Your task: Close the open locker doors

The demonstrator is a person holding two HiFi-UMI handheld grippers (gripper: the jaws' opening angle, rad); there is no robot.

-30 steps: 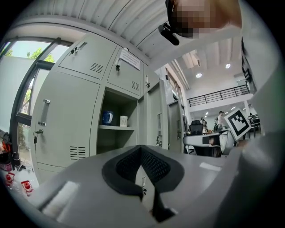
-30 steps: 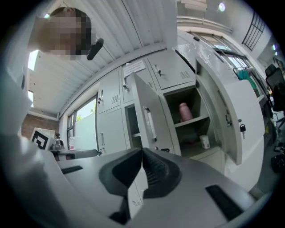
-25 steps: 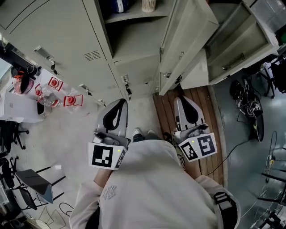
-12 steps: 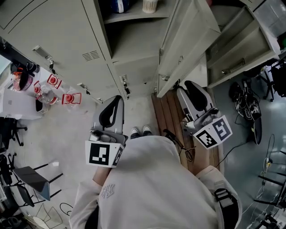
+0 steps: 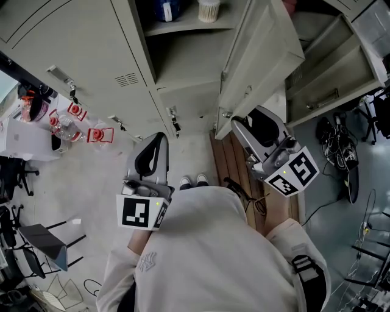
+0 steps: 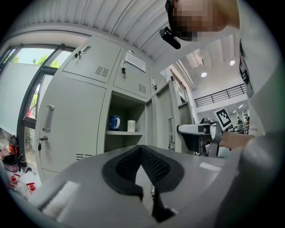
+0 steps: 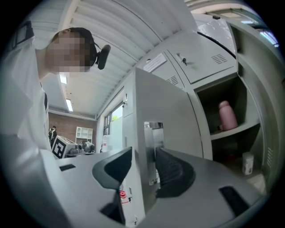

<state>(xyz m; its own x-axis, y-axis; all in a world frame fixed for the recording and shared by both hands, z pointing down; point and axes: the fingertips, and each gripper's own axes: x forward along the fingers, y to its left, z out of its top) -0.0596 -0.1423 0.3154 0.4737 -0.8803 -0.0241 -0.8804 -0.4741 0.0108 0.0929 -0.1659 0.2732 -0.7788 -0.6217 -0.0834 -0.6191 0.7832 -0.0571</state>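
The middle locker door (image 5: 259,55) stands open, swung out from a compartment holding a blue mug (image 5: 164,7) and a white cup (image 5: 208,7). My right gripper (image 5: 239,124) is at this door's free edge. Its jaws have just been opening, and in the right gripper view the door edge with its metal latch plate (image 7: 153,133) stands between the open jaws (image 7: 142,156). A second door (image 5: 329,73) further right is also open. My left gripper (image 5: 158,139) hangs shut and empty in front of the closed lockers, its pads meeting at the tip (image 6: 141,149).
A pink bottle (image 7: 227,115) stands on a shelf of the right compartment. Wooden boards (image 5: 234,164) lie on the floor under the door. Cables and gear (image 5: 341,146) sit at the right, a table with red-and-white items (image 5: 67,125) at the left, and a chair (image 5: 46,250) behind.
My right gripper has risen and swung toward the middle door's edge, and its jaws have opened around that edge. The left gripper has hardly moved.
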